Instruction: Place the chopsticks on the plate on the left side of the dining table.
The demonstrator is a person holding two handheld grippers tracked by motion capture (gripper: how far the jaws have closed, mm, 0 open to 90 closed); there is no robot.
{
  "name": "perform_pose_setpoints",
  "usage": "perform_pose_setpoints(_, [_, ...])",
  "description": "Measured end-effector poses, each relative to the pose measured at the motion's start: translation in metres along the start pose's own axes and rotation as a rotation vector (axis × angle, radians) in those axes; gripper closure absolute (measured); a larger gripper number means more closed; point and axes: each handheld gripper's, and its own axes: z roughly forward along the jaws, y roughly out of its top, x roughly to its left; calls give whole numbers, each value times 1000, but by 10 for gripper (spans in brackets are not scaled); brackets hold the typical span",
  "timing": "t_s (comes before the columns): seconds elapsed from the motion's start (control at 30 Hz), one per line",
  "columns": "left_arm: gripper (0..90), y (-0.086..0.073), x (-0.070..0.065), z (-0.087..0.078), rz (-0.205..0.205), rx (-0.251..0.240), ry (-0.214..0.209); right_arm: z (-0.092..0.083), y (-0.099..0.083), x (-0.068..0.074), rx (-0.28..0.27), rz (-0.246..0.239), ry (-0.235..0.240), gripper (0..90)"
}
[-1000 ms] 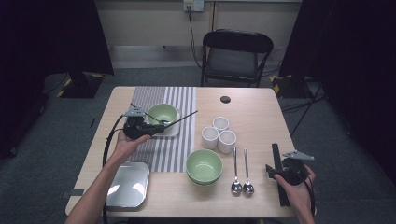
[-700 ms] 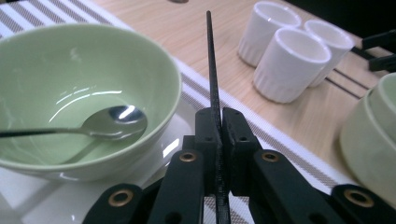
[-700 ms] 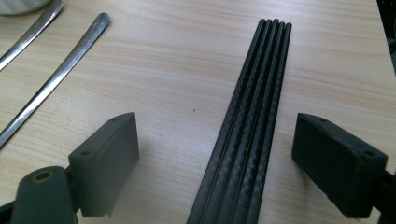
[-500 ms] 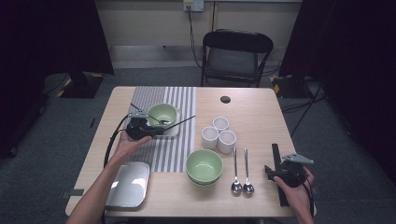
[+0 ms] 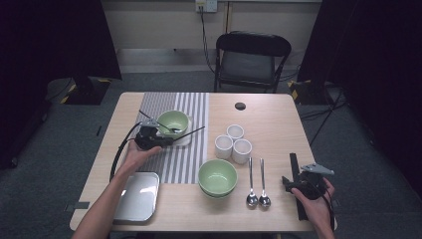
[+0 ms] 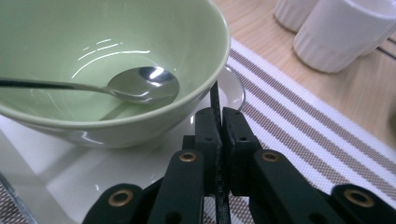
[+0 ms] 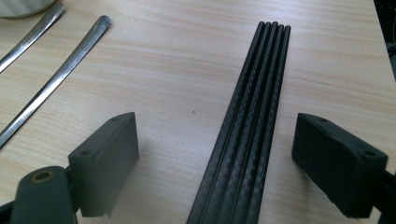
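Note:
My left gripper is shut on a thin black chopstick that sticks out to the right, over the striped placemat. Just past its jaws a green bowl stands on a white square plate, with a metal spoon lying inside. At the table's right front, my right gripper stands open, its jaws on either side of a bundle of black chopsticks flat on the wood, without touching them.
Three white cups stand mid-table, with a second green bowl in front of them. Two spoons lie left of the right gripper. A metal tray sits at the front left. A small black disc lies far back, before a chair.
My left gripper has sunk a little with the chopstick, and the stick's far end now hangs lower over the placemat. The right gripper has kept still.

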Motion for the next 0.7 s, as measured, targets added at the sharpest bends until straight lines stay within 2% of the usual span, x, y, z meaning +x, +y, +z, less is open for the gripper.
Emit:
perform_pose_setpoints(0.03, [859, -1, 0, 1, 2, -7, 6, 0, 0, 0, 0, 0, 1, 139])
perform_pose_setpoints(0.07, [859, -1, 1, 1, 8, 13, 9, 0, 0, 0, 0, -1, 1, 138])
perform_pose_setpoints(0.1, [858, -2, 2, 2, 4, 13, 15, 0, 0, 0, 0, -1, 1, 138])
perform_pose_setpoints(0.17, [857, -3, 3, 3, -1, 19, 10, 0, 1, 0, 8, -2, 3, 139])
perform_pose_setpoints(0.3, [856, -2, 1, 6, 16, 32, 26, 0, 1, 0, 6, -1, 3, 139])
perform_pose_setpoints(0.7, [835, -4, 1, 4, 27, 30, 41, 0, 0, 0, 0, -2, 2, 139])
